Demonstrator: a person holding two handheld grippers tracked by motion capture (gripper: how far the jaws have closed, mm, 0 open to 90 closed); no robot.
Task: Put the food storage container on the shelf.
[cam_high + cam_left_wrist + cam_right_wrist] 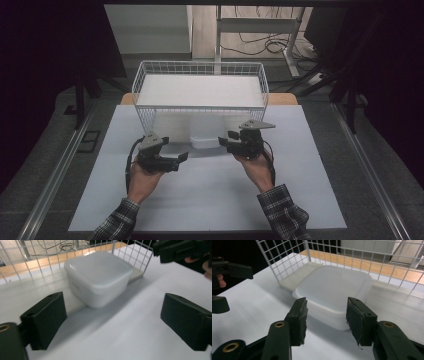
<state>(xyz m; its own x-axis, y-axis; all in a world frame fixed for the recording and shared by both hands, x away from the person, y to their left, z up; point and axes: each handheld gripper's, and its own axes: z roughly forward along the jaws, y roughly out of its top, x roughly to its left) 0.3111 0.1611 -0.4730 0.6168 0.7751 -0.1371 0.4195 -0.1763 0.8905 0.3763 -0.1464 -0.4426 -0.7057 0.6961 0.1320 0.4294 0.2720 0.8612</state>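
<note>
Item: white plastic tub (100, 277), lidded, on the counter (210, 190) under the wire basket's (200, 70) front edge; probably light, stiff, smooth-walled and slippery, best taken across opposite sides below the rim; left hand-held gripper (172, 160) spread wide, right hand-held gripper (225, 142) half-spread, both empty.

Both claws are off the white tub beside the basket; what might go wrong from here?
1. The white tub sits hard against the wire basket; a claw closing around it may snag the mesh.
2. The right claw stands only part open, narrower than the tub, so it may shove rather than grip.
3. The left claw and the right point at each other and may collide.
</note>
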